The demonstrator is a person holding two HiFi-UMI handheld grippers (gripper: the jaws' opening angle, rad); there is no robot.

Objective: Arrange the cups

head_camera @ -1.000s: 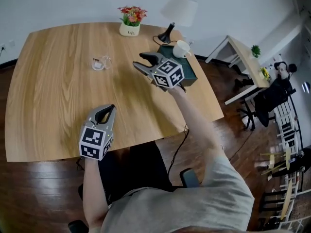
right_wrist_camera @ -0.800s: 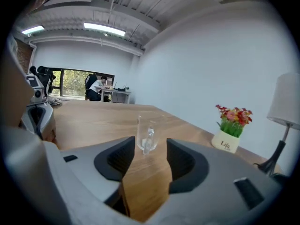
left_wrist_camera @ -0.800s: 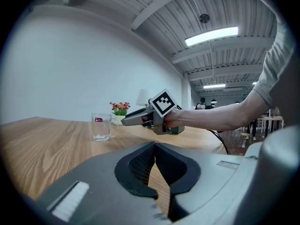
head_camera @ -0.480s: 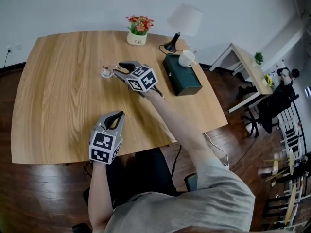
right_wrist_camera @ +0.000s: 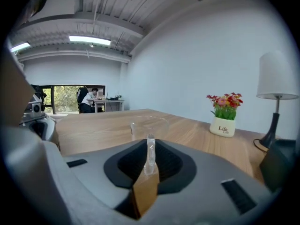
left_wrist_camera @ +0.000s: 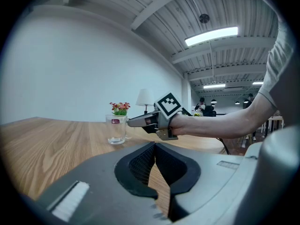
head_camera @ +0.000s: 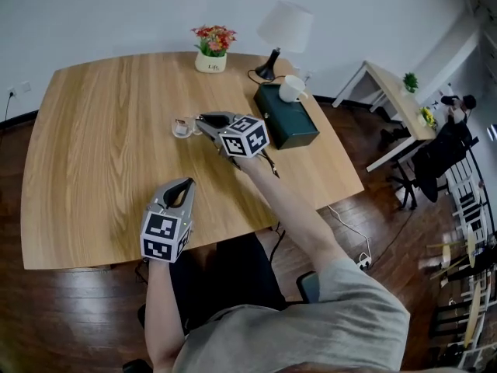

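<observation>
Our right claw point(right_wrist_camera: 149, 168) has just been closing and now pinches the near wall of the glass cup point(right_wrist_camera: 149, 125), which stands upright on the tabletop point(head_camera: 93, 130) with its bowl straight ahead of the tips. Our left claw point(head_camera: 178, 186) (jaws together, nothing in them) hangs well back and off to the side, so any lift falls to the right.

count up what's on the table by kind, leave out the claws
cups: 2 (glass cup, white cup on the box)
lamp: 1
flower pot: 1
dark green box: 1
total: 5
</observation>
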